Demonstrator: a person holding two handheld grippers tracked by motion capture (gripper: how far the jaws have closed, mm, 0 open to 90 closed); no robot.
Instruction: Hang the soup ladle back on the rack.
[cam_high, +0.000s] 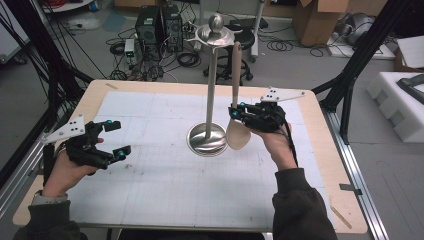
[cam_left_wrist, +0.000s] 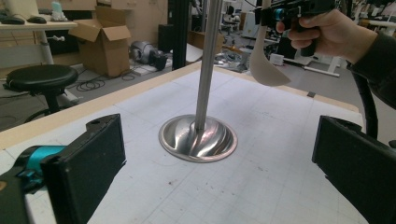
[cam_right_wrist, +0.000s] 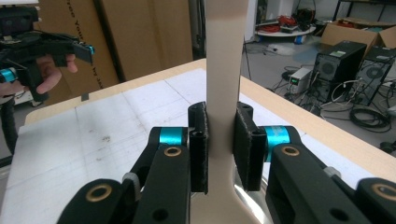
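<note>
Spatula (cam_high: 237, 131) is what the work turns on: a cream-coloured utensil with a long flat handle and a broad rounded blade, held upright with its blade down, clear of the table (cam_high: 150, 190) and just beside the round base of the steel utensil stand (cam_high: 207, 139). The right gripper (cam_right_wrist: 222, 147) has its pads clamped on the flat handle low down, just above where it widens into the blade (a sensible spot, since the flat faces give the pads something square to press on). I judge the spatula light and fairly stiff, probably plastic or silicone, smooth enough to pivot or slip between the pads if the grip slackens; held so low, the long handle above could sway. Nothing about it looks fragile.

The stand itself looks heavy at the foot and steady, a polished pole rising to a rack with hooks (cam_high: 216, 36) and a ball on top. The handle's upper end stands close by that rack; whether it hangs on a hook I cannot tell.

The left gripper (cam_high: 111, 141) waits at the table's left side, well apart from the stand, its jaws wide apart with nothing between them.

No container stands on the table; cardboard boxes (cam_high: 315, 20) sit on the floor beyond, contents unseen.
</note>
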